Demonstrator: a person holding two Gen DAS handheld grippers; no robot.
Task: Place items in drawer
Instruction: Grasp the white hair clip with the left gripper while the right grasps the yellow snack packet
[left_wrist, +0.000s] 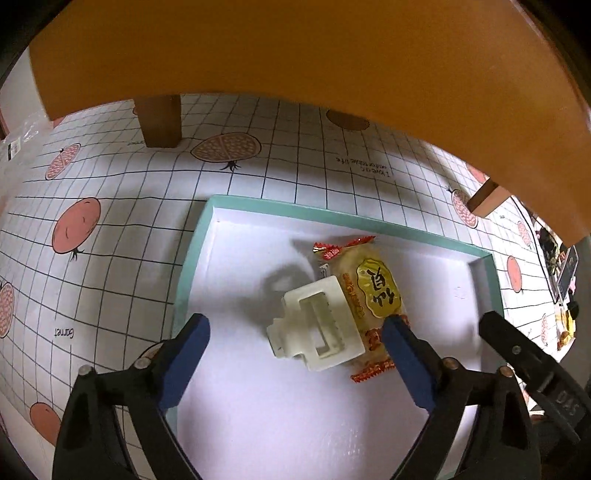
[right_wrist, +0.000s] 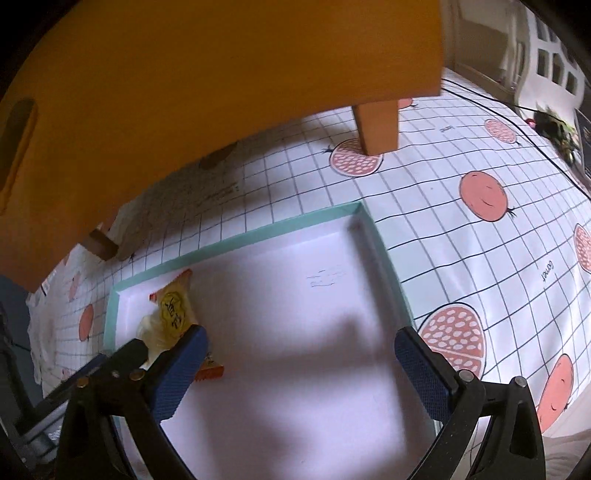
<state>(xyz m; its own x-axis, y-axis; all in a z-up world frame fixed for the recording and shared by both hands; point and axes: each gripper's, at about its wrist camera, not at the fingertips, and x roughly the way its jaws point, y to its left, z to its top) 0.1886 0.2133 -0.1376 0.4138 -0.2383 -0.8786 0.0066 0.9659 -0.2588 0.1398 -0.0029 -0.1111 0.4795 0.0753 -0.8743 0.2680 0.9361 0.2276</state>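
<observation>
White plastic, the hair clip (left_wrist: 317, 325) lies between the wide-spread fingers of your left claw (left_wrist: 295, 354), which grips nothing; it rests on the floor of the teal-rimmed drawer (left_wrist: 295, 212), leaning on the yellow snack packet (left_wrist: 373, 299). To pick it up well, I would centre it between the pads before closing, since the right pad already crowds the packet. Your right claw (right_wrist: 299, 373) also stands wide open and empty over the bare half of the drawer, its left finger just beside the packet. Around it spreads a grid-and-pomegranate cloth (right_wrist: 480, 258) on the tabletop, under an orange wooden stool (right_wrist: 221, 74).
</observation>
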